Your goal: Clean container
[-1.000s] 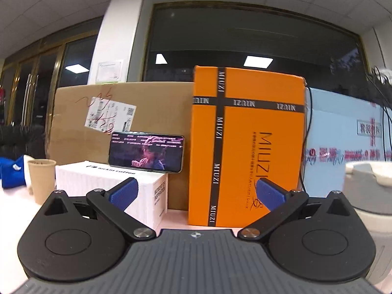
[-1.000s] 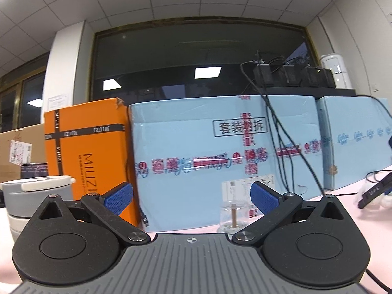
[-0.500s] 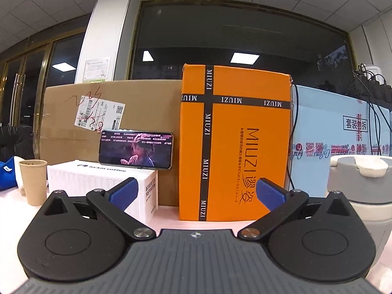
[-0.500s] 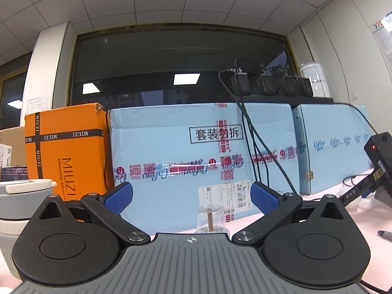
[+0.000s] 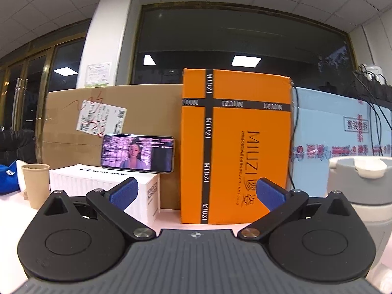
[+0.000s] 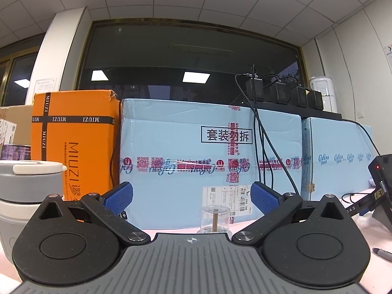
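A grey container with a white lid tab (image 5: 365, 186) stands on the pink table at the right edge of the left wrist view, partly behind the gripper's right arm. The same container (image 6: 27, 188) fills the left edge of the right wrist view. My left gripper (image 5: 196, 193) is open, empty, and faces an orange box, with the container off to its right. My right gripper (image 6: 191, 197) is open and empty; the container is to its left. A small clear glass jar with a stick inside (image 6: 215, 218) stands just ahead between its fingers.
Against the back stand a brown carton (image 5: 110, 112), an orange MIUZI box (image 5: 235, 147) and light blue cartons (image 6: 196, 156). A phone (image 5: 137, 153) leans on a white box (image 5: 103, 191). A paper cup (image 5: 35, 183) is left. Cables, chargers (image 6: 281, 93), a black device (image 6: 382, 186) and a pen (image 6: 382, 253) are right.
Both grippers have drifted sideways and back: the boxes shifted in each view, and the container slid right in the left view, staying at the left edge of the right view. Jaws stay open.
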Demonstrator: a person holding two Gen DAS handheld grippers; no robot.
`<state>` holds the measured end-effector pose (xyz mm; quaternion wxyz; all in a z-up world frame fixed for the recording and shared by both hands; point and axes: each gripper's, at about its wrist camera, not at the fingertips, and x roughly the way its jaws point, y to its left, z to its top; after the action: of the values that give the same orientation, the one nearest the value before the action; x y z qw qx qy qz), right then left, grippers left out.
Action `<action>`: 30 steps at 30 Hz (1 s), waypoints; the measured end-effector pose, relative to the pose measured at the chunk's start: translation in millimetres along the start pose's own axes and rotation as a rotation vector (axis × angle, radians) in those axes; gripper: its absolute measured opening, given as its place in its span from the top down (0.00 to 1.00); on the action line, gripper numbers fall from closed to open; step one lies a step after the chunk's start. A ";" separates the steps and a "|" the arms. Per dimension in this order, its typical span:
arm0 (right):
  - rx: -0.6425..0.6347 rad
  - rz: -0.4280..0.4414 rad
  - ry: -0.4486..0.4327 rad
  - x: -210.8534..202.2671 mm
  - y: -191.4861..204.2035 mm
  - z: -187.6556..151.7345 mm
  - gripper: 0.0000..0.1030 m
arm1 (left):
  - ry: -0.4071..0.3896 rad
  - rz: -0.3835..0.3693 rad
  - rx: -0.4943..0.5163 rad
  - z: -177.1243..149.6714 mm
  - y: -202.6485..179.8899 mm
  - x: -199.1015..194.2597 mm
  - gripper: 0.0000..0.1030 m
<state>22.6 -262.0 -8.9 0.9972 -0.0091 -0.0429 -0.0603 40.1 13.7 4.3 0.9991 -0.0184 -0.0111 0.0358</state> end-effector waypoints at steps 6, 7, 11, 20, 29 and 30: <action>-0.013 -0.002 -0.002 4.4 3.2 1.3 0.00 | 0.000 0.031 -0.023 0.2 4.3 1.5 0.00; -0.012 -0.002 -0.002 4.3 3.2 1.4 0.00 | 0.000 0.028 -0.020 0.3 4.0 1.5 0.00; -0.009 0.000 -0.003 3.3 3.2 1.6 0.00 | -0.007 0.022 -0.003 0.5 1.9 0.3 0.00; -0.024 0.008 -0.016 1.7 6.0 1.6 0.00 | 0.002 0.040 0.005 0.1 0.5 1.3 0.00; -0.009 0.023 -0.011 3.0 3.8 3.0 0.00 | -0.004 0.021 0.048 -0.4 -7.9 -0.1 0.00; -0.008 0.025 -0.011 3.1 3.6 3.1 0.00 | -0.005 0.017 0.052 -0.4 -8.7 -0.2 0.00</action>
<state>25.9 -258.8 -5.6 0.9976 -0.0138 -0.0479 -0.0482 40.5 5.1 4.2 0.9989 0.0075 -0.0127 0.0447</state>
